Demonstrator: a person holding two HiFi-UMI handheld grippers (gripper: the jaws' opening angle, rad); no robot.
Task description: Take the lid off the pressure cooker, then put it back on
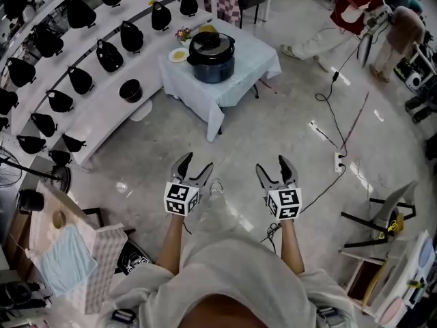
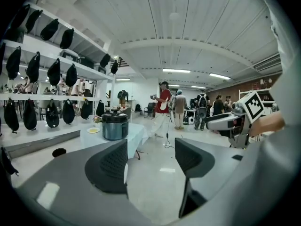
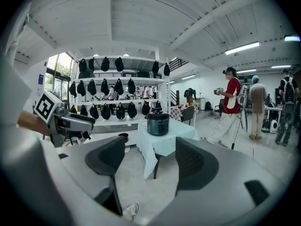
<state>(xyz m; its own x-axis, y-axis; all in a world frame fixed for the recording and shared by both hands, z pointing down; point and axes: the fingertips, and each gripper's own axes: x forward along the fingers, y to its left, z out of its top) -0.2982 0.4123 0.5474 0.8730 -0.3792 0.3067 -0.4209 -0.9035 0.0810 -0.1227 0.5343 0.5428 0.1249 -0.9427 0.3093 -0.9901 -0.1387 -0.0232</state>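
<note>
While pressure cooker (image 1: 212, 57) sits lidded on table (image 1: 254, 55), L tongs (image 1: 194, 166) & R tongs (image 1: 274, 169) hover far off, both agape, empty

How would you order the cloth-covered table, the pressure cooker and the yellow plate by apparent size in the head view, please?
1. cloth-covered table
2. pressure cooker
3. yellow plate
The cooker and the plate both sit on that table, so nearness hardly skews this.
</note>
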